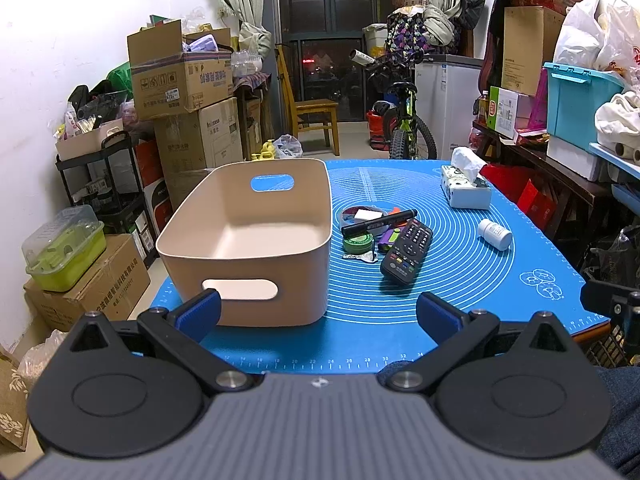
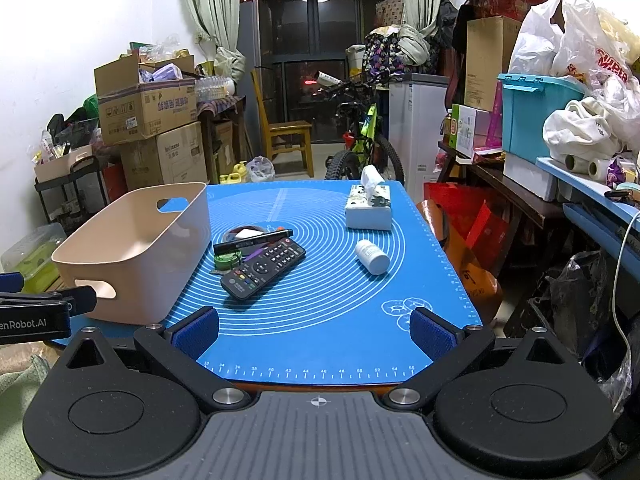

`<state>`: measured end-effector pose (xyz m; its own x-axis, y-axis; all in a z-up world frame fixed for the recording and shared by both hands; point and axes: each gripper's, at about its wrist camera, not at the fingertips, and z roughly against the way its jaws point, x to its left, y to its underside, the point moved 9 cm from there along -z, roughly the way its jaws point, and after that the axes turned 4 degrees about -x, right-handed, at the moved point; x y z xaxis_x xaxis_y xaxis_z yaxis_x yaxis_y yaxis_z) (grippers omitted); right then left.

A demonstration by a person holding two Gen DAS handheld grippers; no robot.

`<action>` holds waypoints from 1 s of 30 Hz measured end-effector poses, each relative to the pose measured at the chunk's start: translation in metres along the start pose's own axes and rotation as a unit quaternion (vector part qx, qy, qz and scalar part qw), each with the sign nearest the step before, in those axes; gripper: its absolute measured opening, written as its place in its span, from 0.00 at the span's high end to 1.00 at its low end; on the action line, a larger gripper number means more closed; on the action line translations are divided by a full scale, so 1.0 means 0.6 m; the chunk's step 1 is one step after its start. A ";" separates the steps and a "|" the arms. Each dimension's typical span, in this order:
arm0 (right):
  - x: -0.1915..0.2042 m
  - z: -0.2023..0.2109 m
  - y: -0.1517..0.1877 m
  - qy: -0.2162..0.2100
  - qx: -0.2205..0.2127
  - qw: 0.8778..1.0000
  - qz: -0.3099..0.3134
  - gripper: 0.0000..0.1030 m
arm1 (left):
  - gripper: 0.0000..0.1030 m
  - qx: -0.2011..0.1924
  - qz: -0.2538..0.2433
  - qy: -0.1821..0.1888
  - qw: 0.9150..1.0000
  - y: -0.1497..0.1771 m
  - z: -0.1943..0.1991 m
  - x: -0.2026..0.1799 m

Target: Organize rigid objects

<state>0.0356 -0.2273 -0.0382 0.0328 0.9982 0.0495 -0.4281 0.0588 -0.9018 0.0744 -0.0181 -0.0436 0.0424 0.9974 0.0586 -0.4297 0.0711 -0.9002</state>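
An empty beige bin stands on the left of the blue mat. Right of it lies a pile: a black remote, a black marker, a green round tin and small items. A white pill bottle lies on its side further right. My left gripper is open and empty at the mat's near edge, just in front of the bin. My right gripper is open and empty at the near edge.
A tissue box stands at the back right of the mat. Cardboard boxes and a shelf are stacked left of the table, a dark side table with bins on the right, a bicycle behind.
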 end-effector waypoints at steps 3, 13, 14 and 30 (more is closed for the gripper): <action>-0.001 0.000 0.000 0.000 0.001 1.000 -0.001 0.02 | 0.01 0.001 -0.003 0.001 1.000 -0.001 0.000 -0.017; -0.008 -0.009 -0.003 -0.001 0.006 1.000 -0.015 0.02 | 0.01 0.008 0.004 0.004 1.000 -0.004 -0.007 -0.010; -0.009 -0.012 -0.006 -0.003 0.006 1.000 -0.017 0.02 | 0.01 0.008 0.005 0.005 1.000 -0.006 -0.008 -0.009; 0.026 -0.136 -0.080 -0.035 0.026 0.999 -0.028 0.02 | 0.01 0.054 0.029 -0.025 0.998 -0.092 -0.124 0.143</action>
<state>0.1301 -0.2154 -0.0293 -0.0042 0.9915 0.1300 -0.4729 0.1126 -0.8739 0.1688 0.0627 -0.0209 -0.0293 0.9990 0.0325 -0.5242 0.0123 -0.8515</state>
